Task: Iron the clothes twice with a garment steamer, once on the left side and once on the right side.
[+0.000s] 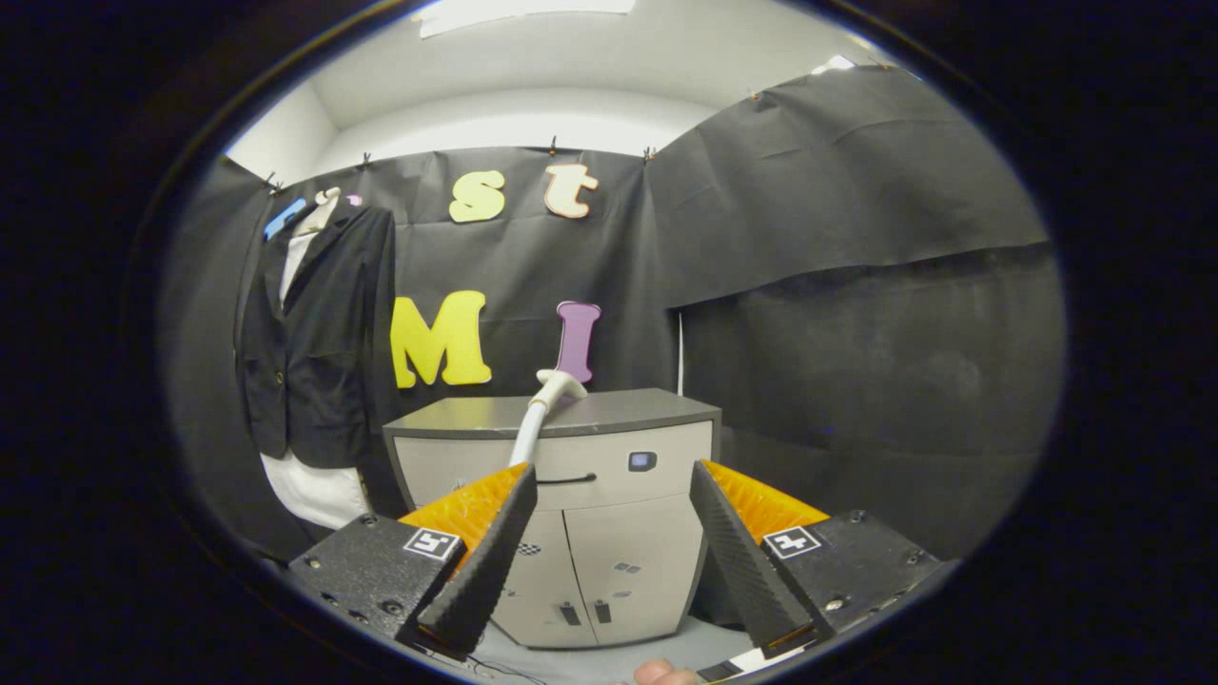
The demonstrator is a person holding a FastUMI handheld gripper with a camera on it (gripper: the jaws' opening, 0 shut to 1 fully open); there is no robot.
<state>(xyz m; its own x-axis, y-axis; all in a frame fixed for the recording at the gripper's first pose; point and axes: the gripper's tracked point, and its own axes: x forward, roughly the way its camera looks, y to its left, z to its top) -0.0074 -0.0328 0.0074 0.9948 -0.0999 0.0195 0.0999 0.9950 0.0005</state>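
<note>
Even light falls from the bright ceiling [533, 57], focus is sharp, and fisheye bending curves the edges.

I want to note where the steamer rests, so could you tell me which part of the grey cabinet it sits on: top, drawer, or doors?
The steamer rests on the cabinet's flat top, above the drawer and doors, beyond the open fingers.

The gripper [609, 533] is held level and pointing forward, its two fingers [476, 561] spread wide apart with nothing between them, while a fingertip [657, 673] of the person's hand shows just beneath.
</note>
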